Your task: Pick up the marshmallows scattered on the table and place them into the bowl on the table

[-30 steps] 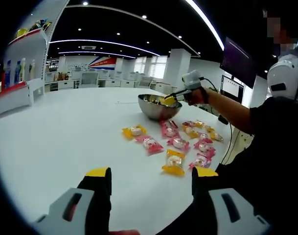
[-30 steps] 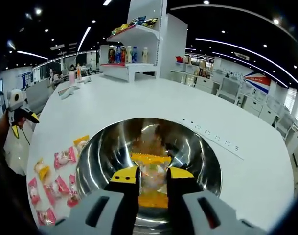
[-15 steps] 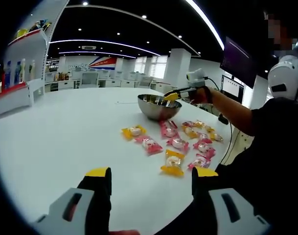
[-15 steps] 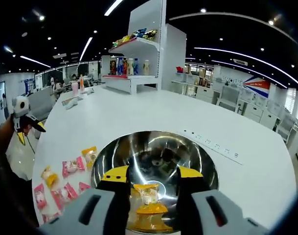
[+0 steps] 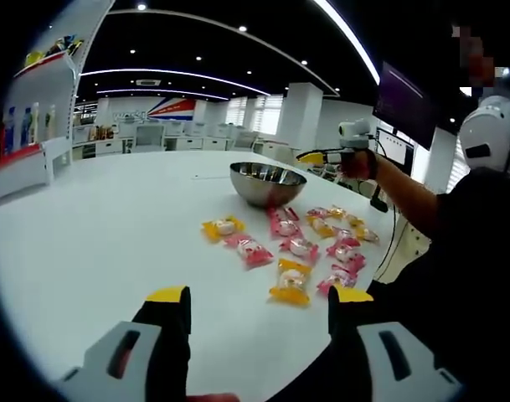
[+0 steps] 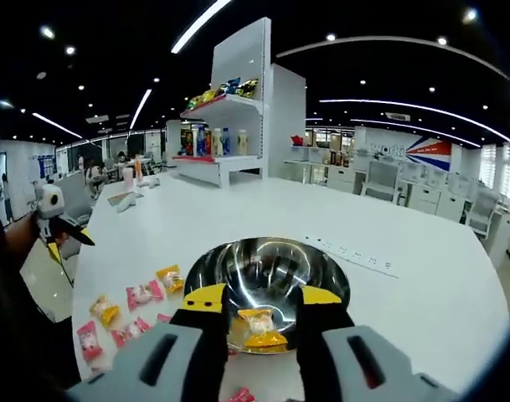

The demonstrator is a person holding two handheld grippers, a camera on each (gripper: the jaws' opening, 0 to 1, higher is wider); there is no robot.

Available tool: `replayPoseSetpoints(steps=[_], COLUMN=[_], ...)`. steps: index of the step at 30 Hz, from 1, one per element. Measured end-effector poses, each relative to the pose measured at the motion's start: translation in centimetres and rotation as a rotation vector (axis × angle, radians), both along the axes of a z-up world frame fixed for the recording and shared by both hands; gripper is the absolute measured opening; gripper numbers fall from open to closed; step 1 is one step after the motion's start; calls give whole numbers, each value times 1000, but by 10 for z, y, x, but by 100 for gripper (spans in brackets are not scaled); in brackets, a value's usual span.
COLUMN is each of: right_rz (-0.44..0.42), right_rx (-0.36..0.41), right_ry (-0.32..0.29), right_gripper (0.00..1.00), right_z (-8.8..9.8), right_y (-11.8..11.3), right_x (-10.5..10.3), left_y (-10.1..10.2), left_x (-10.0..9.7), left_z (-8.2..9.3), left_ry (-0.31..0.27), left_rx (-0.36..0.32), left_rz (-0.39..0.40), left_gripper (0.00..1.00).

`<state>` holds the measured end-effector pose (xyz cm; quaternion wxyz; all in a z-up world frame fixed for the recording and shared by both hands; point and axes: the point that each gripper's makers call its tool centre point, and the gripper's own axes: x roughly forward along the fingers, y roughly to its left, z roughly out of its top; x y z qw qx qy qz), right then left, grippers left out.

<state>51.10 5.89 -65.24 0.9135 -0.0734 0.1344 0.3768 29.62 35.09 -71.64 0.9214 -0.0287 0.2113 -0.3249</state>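
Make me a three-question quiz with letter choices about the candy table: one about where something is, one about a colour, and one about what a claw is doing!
1. Where is the yellow-wrapped marshmallow?
A. inside the bowl
B. on the shelf
C. on the floor

2. What colour is the bowl?
A. red
B. shiny silver
C. green

3. What is the right claw doing?
A. squeezing a bottle
B. pinching a marshmallow
C. open and holding nothing

Answers:
1. A, it lies on the bowl's bottom in the right gripper view.
2. B, its metal mirrors the ceiling lights.
3. C, its jaws stand apart with nothing between them, above the bowl.
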Motion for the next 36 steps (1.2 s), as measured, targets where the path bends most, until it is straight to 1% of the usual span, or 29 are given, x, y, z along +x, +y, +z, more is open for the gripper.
replayPoseSetpoints(steps=[5,10,11,15,19,20,25,28,32,36], right_rz=[-21,-63,-67,-83,-96,-98,-110,-112,-124,-115], right_rx=[21,55,61,86,106,111,132,166,164,158], right_ry=[-21,-45,-47,-55,-61,-62,-66,-48,-41,-40], right_gripper=[29,29,29,29,29,28,28,28,28,29], right_z=[5,11,11,14,16,16,13,9,2,-3], right_y=[-17,-36,-38,-46,-52,-53,-59,-64,-71,-74], right_x=[-9,-18,-20,-31,-46,-49,-65,-73,-84,-95], left_y=[-3,2,5,7,4,2,-4,-5,-4,-6], left_x=[1,8,12,18,21,22,23,24,25,26], left_z=[-2,0,0,1,2,3,7,13,18,22], left_ry=[4,-6,-6,-4,-9,-14,-24,-39,-51,-60], left_rx=[-3,-12,-25,-34,-47,-48,-45,-47,-45,-47], left_rz=[-6,25,41,55,51,39,15,13,14,10], left_gripper=[67,73,73,74,74,74,72,72,73,73])
